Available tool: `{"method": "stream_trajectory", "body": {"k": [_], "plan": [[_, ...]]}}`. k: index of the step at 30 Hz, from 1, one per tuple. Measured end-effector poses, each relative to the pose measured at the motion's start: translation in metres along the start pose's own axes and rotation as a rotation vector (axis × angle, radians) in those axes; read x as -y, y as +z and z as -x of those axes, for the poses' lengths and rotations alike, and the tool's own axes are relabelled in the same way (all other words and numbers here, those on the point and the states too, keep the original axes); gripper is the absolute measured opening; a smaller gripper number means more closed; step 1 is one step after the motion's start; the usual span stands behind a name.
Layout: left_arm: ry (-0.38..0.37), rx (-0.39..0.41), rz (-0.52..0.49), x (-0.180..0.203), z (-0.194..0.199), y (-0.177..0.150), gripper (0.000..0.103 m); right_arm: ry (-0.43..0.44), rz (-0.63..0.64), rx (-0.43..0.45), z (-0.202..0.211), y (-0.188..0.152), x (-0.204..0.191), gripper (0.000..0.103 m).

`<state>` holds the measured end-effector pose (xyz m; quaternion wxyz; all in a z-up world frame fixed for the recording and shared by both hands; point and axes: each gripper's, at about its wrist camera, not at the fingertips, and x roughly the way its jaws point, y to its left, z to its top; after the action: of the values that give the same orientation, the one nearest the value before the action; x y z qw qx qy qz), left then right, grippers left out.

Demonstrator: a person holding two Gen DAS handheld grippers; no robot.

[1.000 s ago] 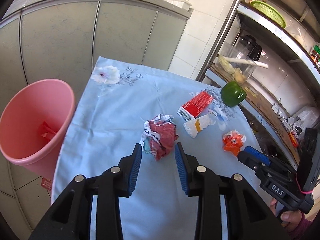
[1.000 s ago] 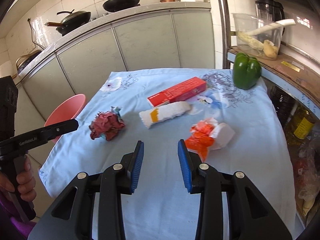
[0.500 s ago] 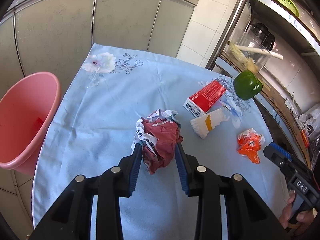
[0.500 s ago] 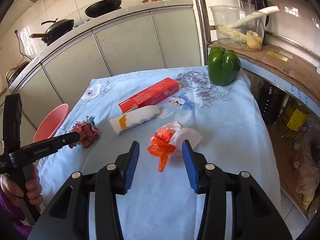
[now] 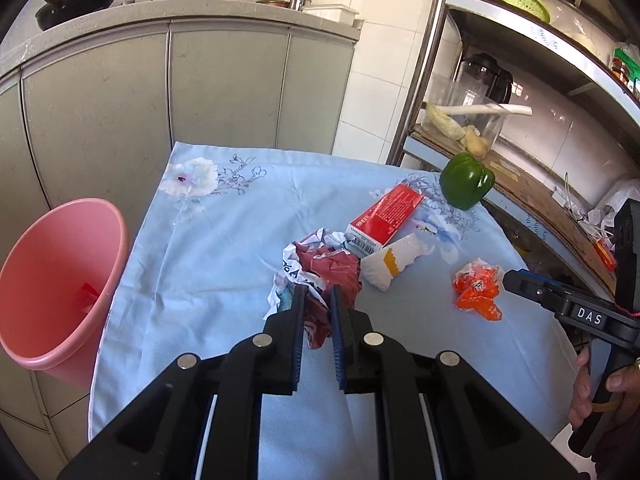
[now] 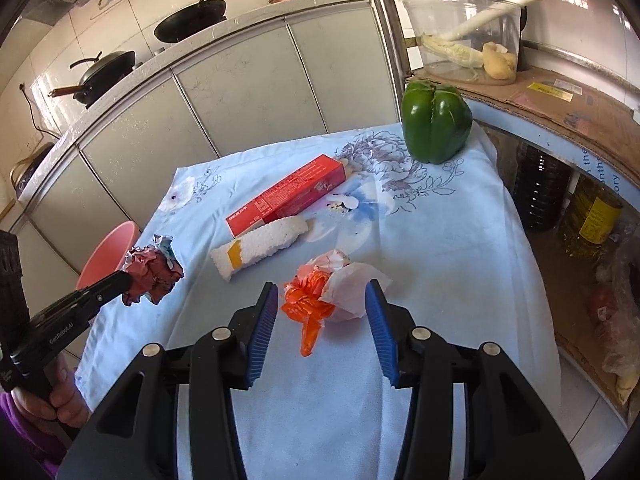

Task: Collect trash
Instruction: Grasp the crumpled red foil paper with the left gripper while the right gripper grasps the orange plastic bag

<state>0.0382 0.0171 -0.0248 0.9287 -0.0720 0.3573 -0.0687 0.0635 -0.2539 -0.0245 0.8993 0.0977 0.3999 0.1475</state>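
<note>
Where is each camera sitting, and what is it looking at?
Left wrist: sits on the left gripper, looking down its fingers at the crumpled red paper ball its closing jaws pinch; the other hand shows at the right.
Right wrist: sits on the right gripper, looking at the orange wrapper between its open jaws; a hand shows bottom left.
Both see: the blue tablecloth, red box, green pepper, pink bin.

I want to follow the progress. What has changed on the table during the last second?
The left gripper moved up to the crumpled red wrapper and its jaws are closing on it. The right gripper advanced until its open jaws stand around the orange wrapper. The red box, white foam piece, green pepper and pink bin stayed put.
</note>
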Motion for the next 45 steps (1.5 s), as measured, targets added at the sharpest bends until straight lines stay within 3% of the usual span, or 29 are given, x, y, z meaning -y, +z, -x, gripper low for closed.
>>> {"method": "stream_trajectory", "body": {"k": [9, 16, 21, 27, 32, 36, 38, 39, 45], "plan": [[-0.019, 0.012, 0.029, -0.006, 0.009, -0.002, 0.011, 0.042, -0.070, -0.066, -0.026, 0.006, 0.006, 0.046], [-0.010, 0.020, 0.040, -0.012, 0.013, -0.003, 0.012, 0.056, 0.073, -0.050, -0.048, 0.029, -0.017, 0.046], [-0.008, 0.025, 0.072, -0.020, 0.013, -0.003, 0.012, 0.065, 0.046, -0.052, -0.031, 0.023, -0.013, 0.046], [-0.016, 0.022, 0.061, -0.017, 0.014, -0.006, 0.012, 0.076, -0.023, -0.090, -0.044, 0.018, -0.015, 0.046], [-0.012, 0.045, 0.072, -0.020, 0.026, -0.008, 0.012, -0.004, 0.005, -0.087, -0.059, 0.017, -0.024, 0.046], [-0.008, 0.057, 0.075, -0.023, 0.031, -0.010, 0.012, -0.007, -0.005, -0.080, -0.055, 0.013, -0.017, 0.046], [-0.013, 0.056, 0.079, -0.024, 0.032, -0.010, 0.012, -0.016, 0.007, -0.078, -0.051, 0.013, -0.016, 0.043], [-0.013, 0.059, 0.079, -0.025, 0.033, -0.010, 0.012, -0.015, 0.012, -0.078, -0.048, 0.012, -0.016, 0.036], [-0.002, 0.100, 0.095, -0.033, 0.046, -0.009, 0.012, 0.008, 0.078, -0.039, -0.023, 0.011, -0.031, 0.037]]}}
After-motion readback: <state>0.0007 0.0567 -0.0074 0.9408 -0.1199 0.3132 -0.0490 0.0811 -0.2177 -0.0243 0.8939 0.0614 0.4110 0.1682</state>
